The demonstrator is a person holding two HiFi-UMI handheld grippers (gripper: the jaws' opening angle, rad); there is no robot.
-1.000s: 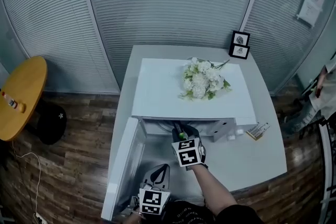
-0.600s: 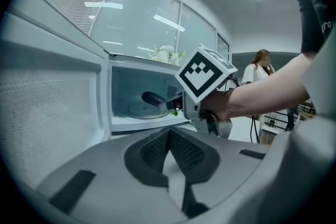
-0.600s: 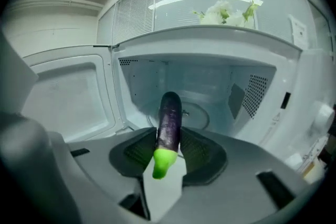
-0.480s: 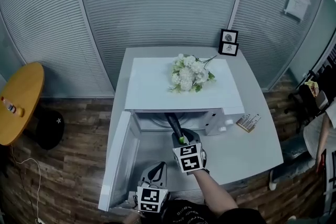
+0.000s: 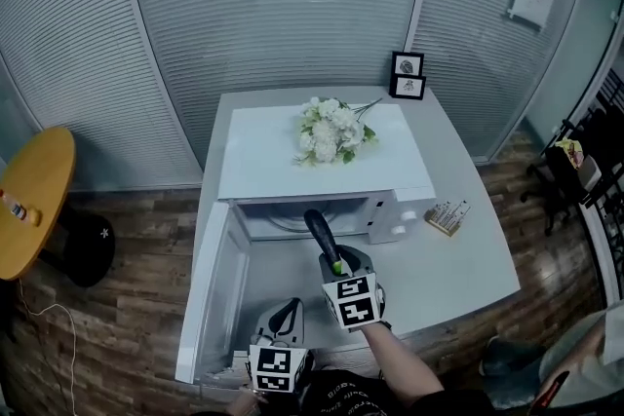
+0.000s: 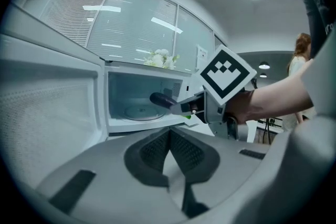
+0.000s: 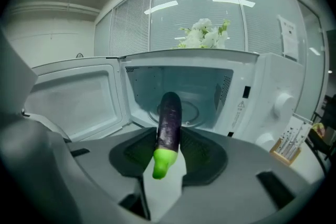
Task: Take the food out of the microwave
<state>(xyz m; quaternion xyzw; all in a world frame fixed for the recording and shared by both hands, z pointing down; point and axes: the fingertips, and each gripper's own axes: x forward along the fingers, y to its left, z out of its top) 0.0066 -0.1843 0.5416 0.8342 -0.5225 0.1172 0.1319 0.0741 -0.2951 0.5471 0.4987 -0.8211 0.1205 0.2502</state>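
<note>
A dark purple eggplant with a green stem end is held in my right gripper, which is shut on it just outside the mouth of the white microwave. In the right gripper view the eggplant stands out past the jaws, stem towards the camera, with the bare glass turntable behind it. The microwave door hangs open to the left. My left gripper is low by the door, shut with nothing in it. From the left gripper view I see the right gripper carrying the eggplant.
White flowers lie on top of the microwave. Two small picture frames stand at the table's back, a small rack by the microwave's right side. A yellow round table is at the left. A person stands at the right.
My right gripper has drawn back out of the microwave towards me with the eggplant in it. The left gripper has stayed near the door.
</note>
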